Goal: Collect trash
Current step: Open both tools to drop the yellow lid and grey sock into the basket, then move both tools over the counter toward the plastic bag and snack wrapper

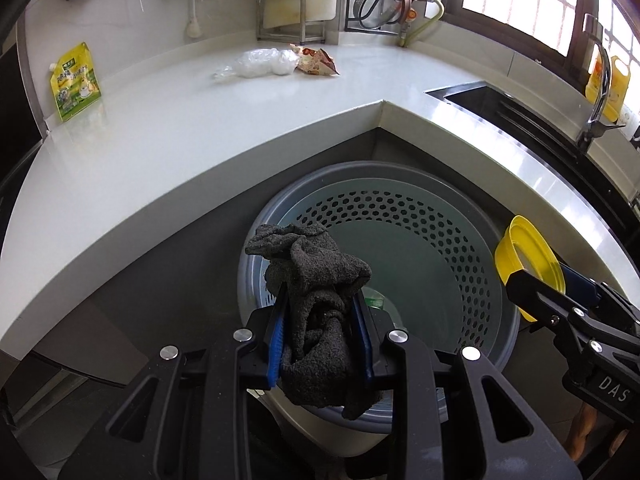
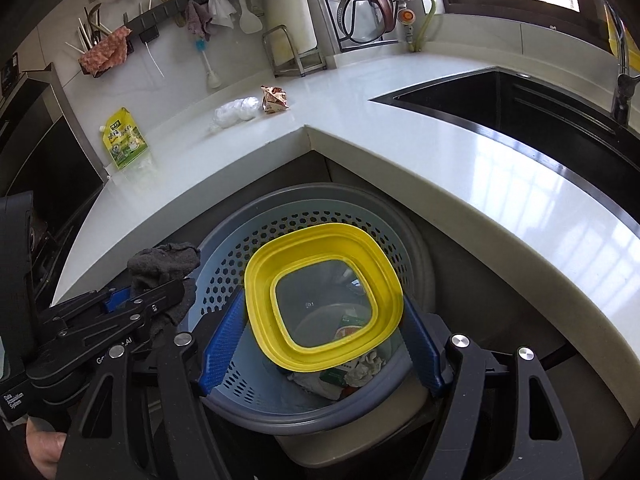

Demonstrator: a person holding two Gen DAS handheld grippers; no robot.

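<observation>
Hovering over the bin [image 1: 400, 240], both grippers carry trash: the left gripper [image 1: 320, 304] has its jaws drawn narrow around a dark rag [image 1: 316, 280], and the right gripper [image 2: 324, 312] stands wide, its blue pads pressed against opposite edges of a yellow lid [image 2: 324, 296] with a clear middle. The rag looks soft, light and floppy; bunched as it is, it should drop freely once let go, though its nap may cling to the pads, so a full opening seems wise. The lid looks like light, fairly stiff plastic, smooth at the rim and likely to slip or twist if the grip eases unevenly; edge to edge across its width seems the right hold. It hangs tilted above the bin's mouth, where crumpled paper and wrappers already lie. Left on the counter [image 1: 200, 128] are a clear bag [image 1: 260, 64] and a crumpled wrapper [image 1: 316, 62], touching or nearly so, both thin, light and crushable, best pinched at a raised fold. A green pouch [image 1: 76, 80] stands well apart to the left.
</observation>
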